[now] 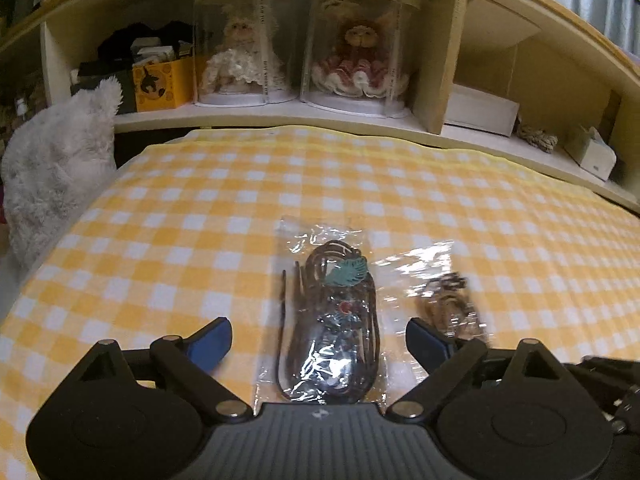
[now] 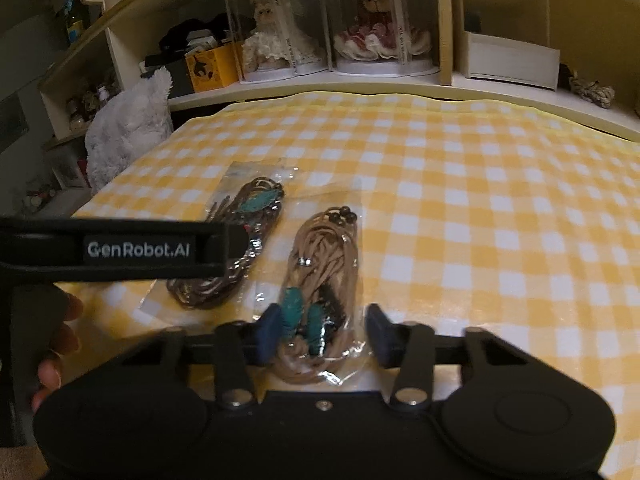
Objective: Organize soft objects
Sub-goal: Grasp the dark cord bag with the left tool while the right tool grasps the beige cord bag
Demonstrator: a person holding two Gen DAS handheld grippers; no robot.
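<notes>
Cord bundles, two in number, each sealed in a clear plastic bag, lie side by side on the yellow checked cloth. Dark cord bag: directly ahead of the left tongs, between its blue pads, which stand wide apart and touch nothing. Tan cord bag: between the pads of the right tongs, which stand closer together; the left pad looks to be at the bag's edge, the right pad clear of it, so no firm clamp is confirmed. Assessment: both bags are light and limp, the film slippery and crinkled, the cords inside free to shift. Recommended hold: across the thick middle of the coil, not the empty film margins, which would likely slide or tear. Small turquoise leaf charms appear rigid; avoid pinching them.
</notes>
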